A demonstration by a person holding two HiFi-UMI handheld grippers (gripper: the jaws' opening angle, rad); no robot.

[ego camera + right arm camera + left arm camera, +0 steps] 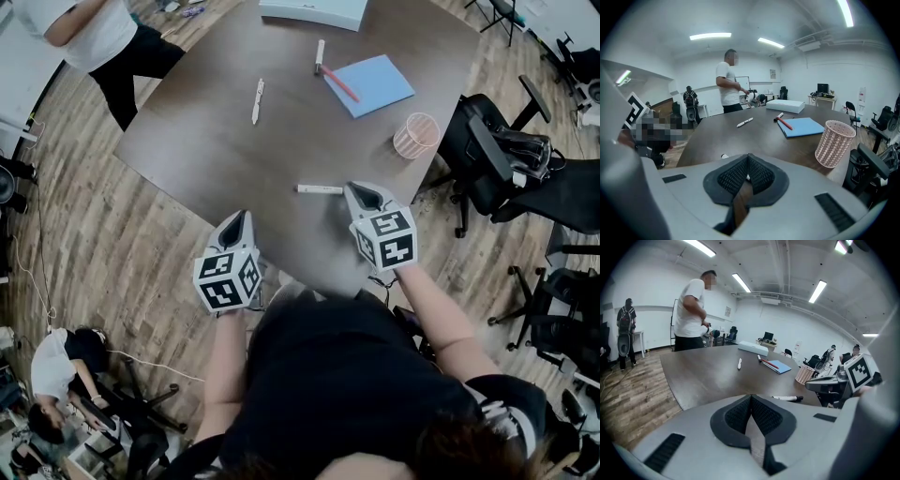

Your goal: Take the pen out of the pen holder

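The pink mesh pen holder (415, 135) stands upright near the table's right edge, and no pen shows inside it. It also appears in the left gripper view (804, 374) and the right gripper view (834, 143). A white marker (320, 189) lies flat just left of my right gripper (361, 192), whose jaws are shut with nothing in them. My left gripper (240, 217) is over the near table edge, also shut and empty. In their own views, the left gripper (751, 397) and the right gripper (748, 157) show their pads meeting.
On the dark table (216, 159) lie a white pen (257, 100), a blue notebook (368, 84) with a red pen (339, 82), another marker (320, 56) and a white box (314, 11). Office chairs (497, 155) crowd the right. A person (103, 37) stands far left.
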